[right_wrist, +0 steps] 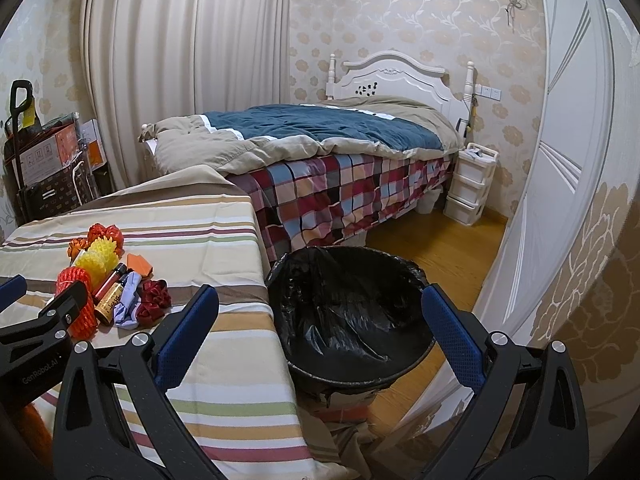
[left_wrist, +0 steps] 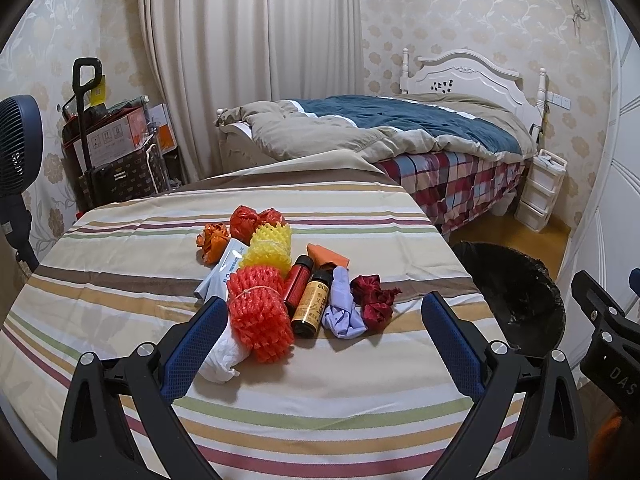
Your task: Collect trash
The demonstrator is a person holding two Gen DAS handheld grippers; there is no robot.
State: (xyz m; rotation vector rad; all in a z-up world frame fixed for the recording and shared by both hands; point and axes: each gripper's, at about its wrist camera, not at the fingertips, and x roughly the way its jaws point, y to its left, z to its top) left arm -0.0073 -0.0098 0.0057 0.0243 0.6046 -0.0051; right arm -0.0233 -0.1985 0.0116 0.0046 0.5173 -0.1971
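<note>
Trash lies in a loose heap near the middle of the striped surface (left_wrist: 120, 264), all of it untouched. At the far left of the heap sits a crumpled orange wrapper (left_wrist: 213, 241), with a red plastic bag (left_wrist: 250, 220) just behind it and a flat white packet (left_wrist: 224, 270) partly tucked under the pile. Next come a yellow foam net (left_wrist: 270, 249) and, nearer, a red foam net (left_wrist: 260, 316) that rests on a white tissue (left_wrist: 220, 354). To the right of these lie a red bottle (left_wrist: 298, 282) and a brown bottle (left_wrist: 313, 304) side by side, with an orange card (left_wrist: 328, 257) beyond them. A pale purple cloth (left_wrist: 343, 306) touches the brown bottle, and a dark red crumpled wrapper (left_wrist: 374, 296) ends the heap on the right.

The left hand-held gripper (left_wrist: 324, 314) hovers above the near side of the heap with its blue-padded jaws spread wide, holding nothing; the red foam net is just beside its left finger.

Right of the surface, on the wooden floor, stands a trash bin (right_wrist: 416, 354) lined with a black bag. The right hand-held gripper (right_wrist: 318, 306) hangs over the bin's near side, its jaws likewise wide apart and empty. A bed (right_wrist: 320, 132) stands far behind.
</note>
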